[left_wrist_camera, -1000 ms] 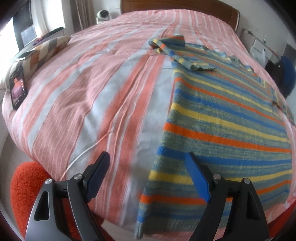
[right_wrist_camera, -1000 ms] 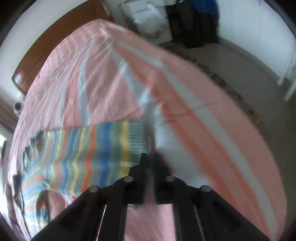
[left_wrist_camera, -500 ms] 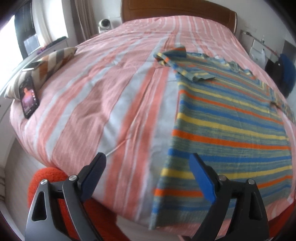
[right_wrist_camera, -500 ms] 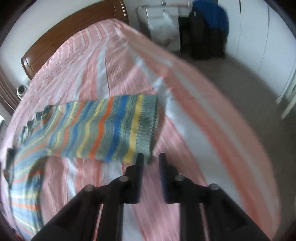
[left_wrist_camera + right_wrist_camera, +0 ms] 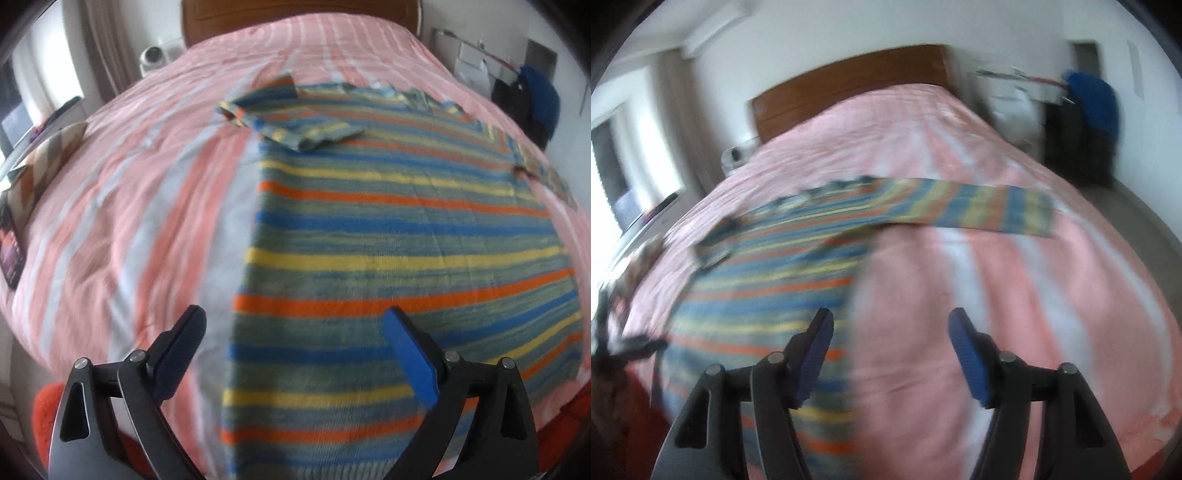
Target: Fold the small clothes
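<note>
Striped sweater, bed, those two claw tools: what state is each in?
Multicolour striped knit sweater: flat on bed, one sleeve folded over its body, the other stretched out sideways.
Pink-and-white striped bedspread: spread out, lightly wrinkled.
Left gripper: opening, nothing gripped.
Right gripper: opening, nothing gripped.

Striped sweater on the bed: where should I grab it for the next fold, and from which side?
Probably the outstretched sleeve, at its cuff end. It lies flat and straight, away from the striped sweater body, on the bedspread, its free end nearest the right hand-held gripper. Come from that outer side, low, jaws across the cuff. Those jaws are opening, nothing between them.
</note>
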